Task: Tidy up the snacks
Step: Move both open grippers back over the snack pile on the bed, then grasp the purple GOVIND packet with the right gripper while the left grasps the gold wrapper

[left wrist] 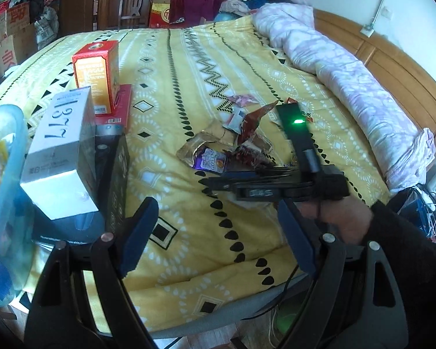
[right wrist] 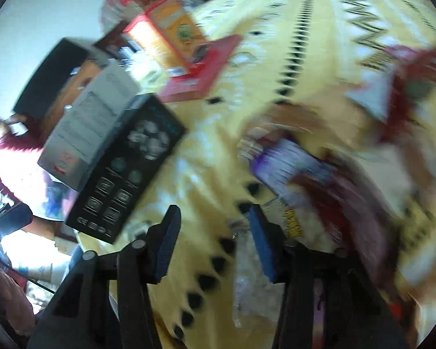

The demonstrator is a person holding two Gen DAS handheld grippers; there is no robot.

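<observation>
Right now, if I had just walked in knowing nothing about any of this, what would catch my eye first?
Probably the bright yellow patterned bedspread that fills the left wrist view, with a heap of crumpled snack wrappers in its middle. To the left stands a cluster of boxes: an orange-and-red carton behind a silver box with blue handwritten numbers. Over the wrappers hangs the right tool, blue pads apart, while the left tool waits open nearer the bed's edge.

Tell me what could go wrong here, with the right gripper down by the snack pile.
The right gripper is open and its view is smeared, so it may clamp several packets from the snack pile or bunch the bedspread. The stacked boxes beside the left gripper sit on soft bedding and could topple if bumped.
</observation>
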